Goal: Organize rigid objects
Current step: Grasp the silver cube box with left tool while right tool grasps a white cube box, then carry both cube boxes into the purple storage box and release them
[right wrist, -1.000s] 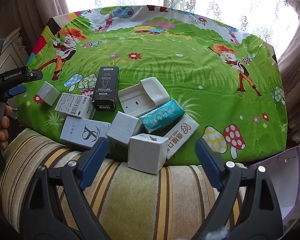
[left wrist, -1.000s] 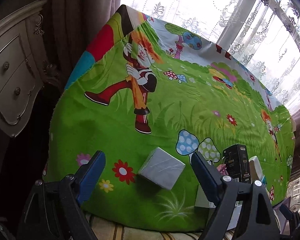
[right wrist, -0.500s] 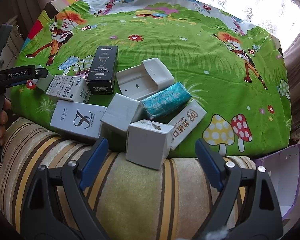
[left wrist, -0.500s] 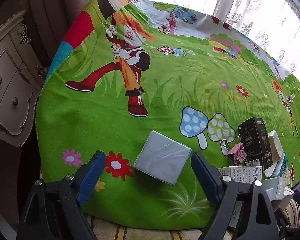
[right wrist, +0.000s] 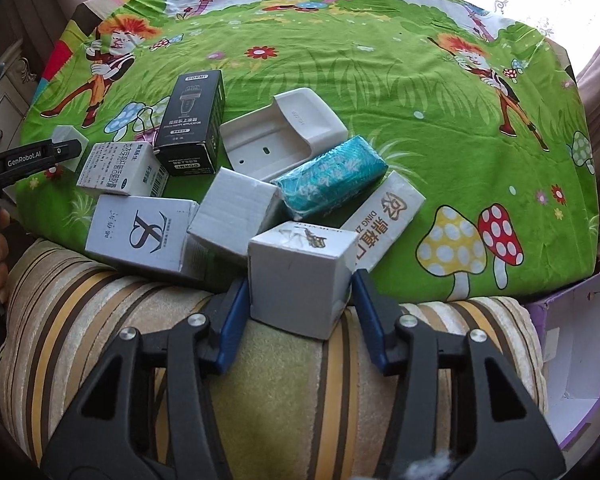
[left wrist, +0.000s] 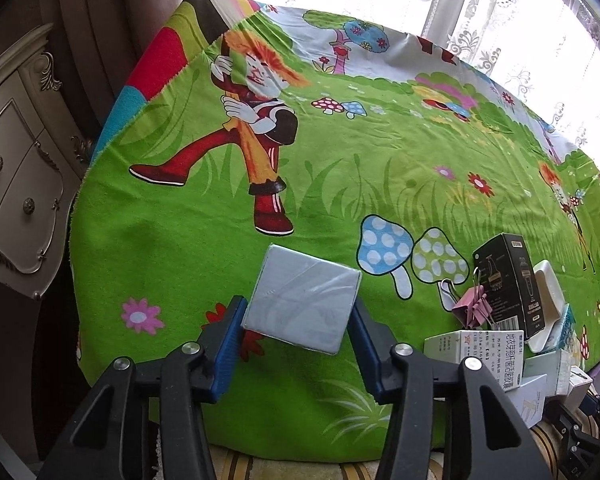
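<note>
Hand-held gripper (right wrist: 298, 296) hiding box (right wrist: 300, 276) sides

The jaws of both grippers have just been closed: the left gripper (left wrist: 298, 338) onto the pale grey square box (left wrist: 302, 304), the right gripper (right wrist: 300, 312) onto the white cardboard cube (right wrist: 298, 276)

A: What's the left gripper (left wrist: 298, 322) doing?
B: Its jaws have just been closing; both blue pads press a grey box (left wrist: 302, 298) on the green cloth (left wrist: 380, 168).
A: Anything else?
B: At three o'clock, a black box (left wrist: 508, 280), with pink clips (left wrist: 471, 307) touching it.
</note>
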Action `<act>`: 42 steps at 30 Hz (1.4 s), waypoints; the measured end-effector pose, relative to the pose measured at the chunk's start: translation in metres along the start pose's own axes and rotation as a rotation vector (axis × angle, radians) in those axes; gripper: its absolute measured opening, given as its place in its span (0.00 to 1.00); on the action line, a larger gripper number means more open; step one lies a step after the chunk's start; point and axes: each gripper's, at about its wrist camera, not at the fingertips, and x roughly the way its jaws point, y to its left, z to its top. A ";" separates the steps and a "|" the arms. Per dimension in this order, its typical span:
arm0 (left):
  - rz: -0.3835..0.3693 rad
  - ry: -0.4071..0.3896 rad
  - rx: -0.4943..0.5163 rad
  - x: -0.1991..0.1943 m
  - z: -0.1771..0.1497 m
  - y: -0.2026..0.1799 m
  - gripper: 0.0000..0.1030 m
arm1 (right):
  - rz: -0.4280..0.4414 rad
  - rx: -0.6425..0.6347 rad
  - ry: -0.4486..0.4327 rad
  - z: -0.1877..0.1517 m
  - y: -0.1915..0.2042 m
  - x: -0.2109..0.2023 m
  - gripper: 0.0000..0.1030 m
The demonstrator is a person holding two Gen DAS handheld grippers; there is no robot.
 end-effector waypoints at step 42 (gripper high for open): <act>-0.365 -0.121 0.258 -0.122 -0.065 -0.158 0.50 | 0.138 0.188 -0.226 -0.046 -0.089 -0.094 0.51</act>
